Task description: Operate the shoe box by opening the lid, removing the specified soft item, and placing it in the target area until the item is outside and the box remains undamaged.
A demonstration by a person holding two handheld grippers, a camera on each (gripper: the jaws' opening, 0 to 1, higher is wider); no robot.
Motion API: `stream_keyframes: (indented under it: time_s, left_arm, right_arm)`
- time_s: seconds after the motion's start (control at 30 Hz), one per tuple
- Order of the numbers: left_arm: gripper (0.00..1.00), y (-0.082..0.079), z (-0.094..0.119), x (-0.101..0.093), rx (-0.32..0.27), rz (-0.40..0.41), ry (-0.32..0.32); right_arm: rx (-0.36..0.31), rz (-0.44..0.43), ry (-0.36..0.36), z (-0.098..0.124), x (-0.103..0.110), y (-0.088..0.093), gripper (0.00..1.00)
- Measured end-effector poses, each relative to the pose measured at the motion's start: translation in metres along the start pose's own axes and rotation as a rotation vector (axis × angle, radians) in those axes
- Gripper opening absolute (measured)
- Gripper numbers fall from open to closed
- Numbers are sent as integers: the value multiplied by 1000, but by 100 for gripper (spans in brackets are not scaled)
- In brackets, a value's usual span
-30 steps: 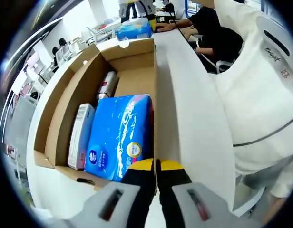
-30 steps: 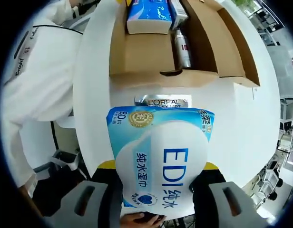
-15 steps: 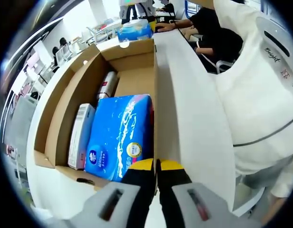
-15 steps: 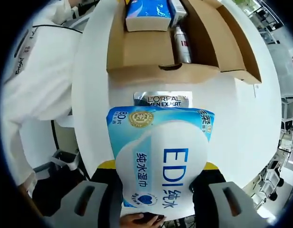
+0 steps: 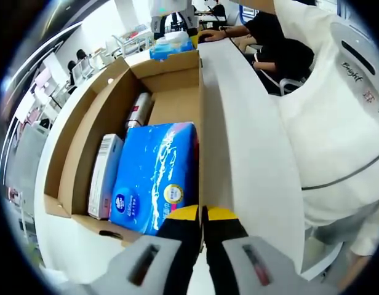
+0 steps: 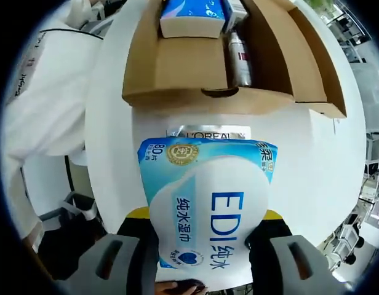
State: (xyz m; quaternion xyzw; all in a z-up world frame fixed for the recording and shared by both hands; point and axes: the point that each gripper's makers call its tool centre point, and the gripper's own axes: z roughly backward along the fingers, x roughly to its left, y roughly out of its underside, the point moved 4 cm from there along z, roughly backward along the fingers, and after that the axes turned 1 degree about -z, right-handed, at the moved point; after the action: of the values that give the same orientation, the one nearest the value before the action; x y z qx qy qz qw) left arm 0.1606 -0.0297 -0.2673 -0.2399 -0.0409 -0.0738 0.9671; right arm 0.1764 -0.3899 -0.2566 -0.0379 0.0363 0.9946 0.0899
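Observation:
An open cardboard shoe box [image 5: 168, 64] stands on a white table [image 5: 251, 153]. Inside lie a blue soft tissue pack [image 5: 155, 175], a white carton [image 5: 104, 175] and a spray can [image 5: 138, 110]. My left gripper [image 5: 203, 216] is shut on the top edge of the box's near wall. My right gripper [image 6: 205, 216] is shut on a blue-and-white wet-wipes pack [image 6: 208, 203], held over the table in front of the box [image 6: 177, 67]. That wipes pack [image 5: 171, 44] also peeks over the box's far wall in the left gripper view.
A silver L'Oreal packet [image 6: 209, 132] lies on the table [image 6: 109, 153] between the wipes pack and the box. A person in a white garment [image 5: 337, 123] stands close to the table's edge. Desks and seated people are farther back.
The right gripper view has shifted with the wipes pack, so the box sits lower and nearer and hides more of the silver packet. In the left gripper view the wipes pack has sunk slightly. Left gripper unmoved.

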Motion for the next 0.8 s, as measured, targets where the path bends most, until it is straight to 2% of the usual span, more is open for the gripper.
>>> stream_keyframes:
  time_s: [0.3, 0.8]
  left_arm:
    - [1, 0, 0, 0, 0, 0, 0]
    - [1, 1, 0, 0, 2, 2, 7]
  right_arm:
    - [1, 30, -10, -13, 0, -12, 57]
    - [0, 28, -23, -23, -2, -12, 57]
